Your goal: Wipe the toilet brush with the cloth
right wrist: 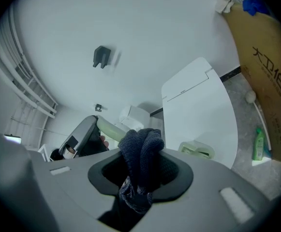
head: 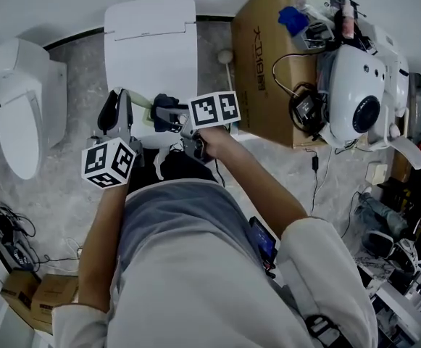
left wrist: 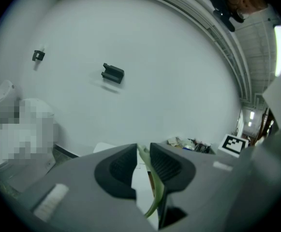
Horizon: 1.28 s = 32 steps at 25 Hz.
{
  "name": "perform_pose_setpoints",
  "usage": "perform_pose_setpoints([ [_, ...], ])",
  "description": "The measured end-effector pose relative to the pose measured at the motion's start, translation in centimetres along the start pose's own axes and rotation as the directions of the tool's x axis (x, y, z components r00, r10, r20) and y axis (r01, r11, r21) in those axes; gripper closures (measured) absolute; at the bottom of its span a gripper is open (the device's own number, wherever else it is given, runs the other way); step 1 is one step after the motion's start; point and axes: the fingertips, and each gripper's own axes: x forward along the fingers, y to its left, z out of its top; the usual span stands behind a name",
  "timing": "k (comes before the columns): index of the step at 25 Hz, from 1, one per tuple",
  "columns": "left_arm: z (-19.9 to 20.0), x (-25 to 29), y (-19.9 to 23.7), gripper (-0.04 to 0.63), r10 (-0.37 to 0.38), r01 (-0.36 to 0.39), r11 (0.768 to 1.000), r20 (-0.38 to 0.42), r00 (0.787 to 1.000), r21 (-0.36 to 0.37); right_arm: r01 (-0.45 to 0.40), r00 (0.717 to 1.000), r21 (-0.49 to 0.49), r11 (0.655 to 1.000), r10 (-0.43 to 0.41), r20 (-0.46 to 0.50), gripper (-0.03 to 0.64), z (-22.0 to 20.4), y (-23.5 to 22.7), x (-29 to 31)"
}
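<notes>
Pale green and slim, the plastic toilet brush handle [left wrist: 145,158] stands up between the jaws of the left gripper [left wrist: 142,151]. In that gripper's view the jaws are drawn in narrow on it, with the stem curving down toward 6 o'clock behind the pads. The brush head cannot be made out in any view.

From the head camera the handle runs out of the left jaws toward 3 o'clock. It ends just beside the dark blue knitted cloth [right wrist: 140,153]. That cloth is bunched in a thick fold and clamped between the jaws of the right gripper [right wrist: 142,166], with its loose end hanging toward 6 o'clock. In the right gripper view the handle lies at 10 o'clock of the cloth, near it. Whether the two touch cannot be told.

Behind both grippers, at 12 o'clock in the head view, is a white closed toilet lid [head: 151,42]. A small pale green holder [right wrist: 197,150] rests on it. A second white toilet [head: 14,114] stands at 9 o'clock, and a brown cardboard box [head: 264,85] at 2 o'clock, all on a grey marbled floor [head: 65,194].
</notes>
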Motion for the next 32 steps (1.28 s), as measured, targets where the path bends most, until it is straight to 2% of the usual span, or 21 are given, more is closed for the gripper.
perform_pose_setpoints([
  [5, 0.1, -0.1, 0.0, 0.595, 0.003, -0.003, 1.0, 0.002, 1.0, 0.006, -0.029, 0.999, -0.01, 1.0, 0.03, 0.038, 0.514, 0.5, 1.6, -0.5],
  [10, 0.2, -0.3, 0.1, 0.595, 0.015, -0.015, 1.0, -0.002, 1.0, 0.016, -0.063, 0.997, -0.122, 0.991, 0.068, 0.043, 0.512, 0.6, 4.0, -0.8],
  [18, 0.2, -0.7, 0.3, 0.595, 0.021, -0.021, 1.0, -0.012, 1.0, 0.007, -0.094, 0.99, -0.152, 0.984, 0.109, 0.092, 0.509, 1.4, 6.8, -1.0],
  [22, 0.3, -0.8, 0.2, 0.595, 0.007, -0.007, 1.0, -0.016, 1.0, -0.001, -0.098, 0.985, -0.193, 0.976, 0.122, 0.118, 0.508, 2.0, 8.1, -1.2],
  [24, 0.2, -0.9, 0.1, 0.595, -0.016, 0.015, 0.999, -0.027, 1.0, -0.03, -0.102, 0.982, -0.214, 0.972, 0.132, 0.134, 0.506, 2.2, 8.7, -1.5],
  [27, 0.3, -1.1, 0.1, 0.595, -0.043, 0.038, 0.996, -0.047, 0.998, -0.086, -0.102, 0.971, -0.244, 0.964, 0.15, 0.184, 0.506, 3.0, 9.8, -2.3],
  [32, 0.7, -2.2, -0.1, 0.595, -0.042, 0.04, 0.998, -0.039, 0.998, -0.054, -0.055, 0.947, -0.305, 0.951, 0.147, 0.287, 0.505, 4.2, 10.5, -4.6],
])
